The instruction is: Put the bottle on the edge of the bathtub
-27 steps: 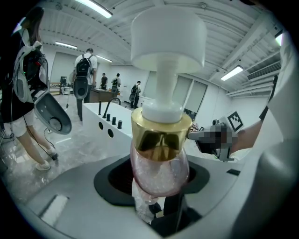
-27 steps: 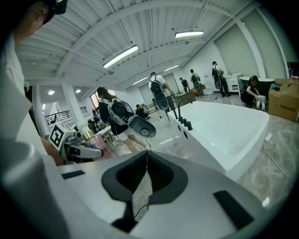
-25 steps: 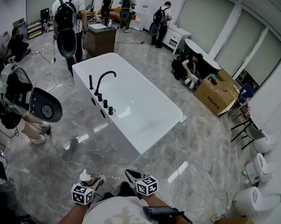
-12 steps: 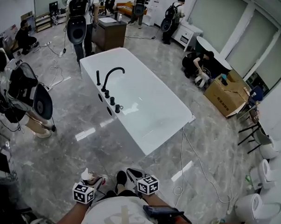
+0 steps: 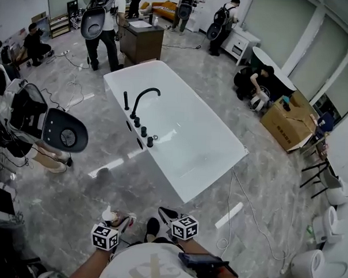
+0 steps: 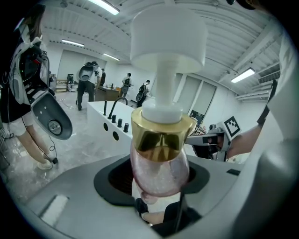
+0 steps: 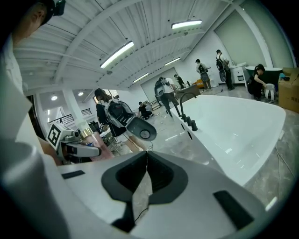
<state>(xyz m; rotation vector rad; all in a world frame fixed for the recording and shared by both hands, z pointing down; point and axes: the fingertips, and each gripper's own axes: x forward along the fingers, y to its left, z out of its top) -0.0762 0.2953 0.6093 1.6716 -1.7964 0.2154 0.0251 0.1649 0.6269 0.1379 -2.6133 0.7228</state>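
A pink pump bottle (image 6: 161,135) with a gold collar and a white pump head stands upright between the jaws of my left gripper (image 6: 159,186), which is shut on its body. In the head view the bottle (image 5: 108,215) and left gripper (image 5: 118,222) are at the bottom, close to my body. My right gripper (image 5: 163,212) is beside it, shut with nothing in it; its jaws (image 7: 147,154) meet at the tip. The white bathtub (image 5: 161,170) with a black faucet (image 5: 142,97) stands on the floor ahead, well apart from both grippers.
A person with a round disc device (image 5: 64,137) stands at the left of the tub. More people are at the back and right. A cardboard box (image 5: 289,126), floor cables (image 5: 240,207), toilets (image 5: 315,264) and a wooden cabinet (image 5: 142,43) surround the grey marble floor.
The view has drifted, so the tub now sits a little more to the right and lower. People around it have shifted. Both grippers keep their place, the bottle still held.
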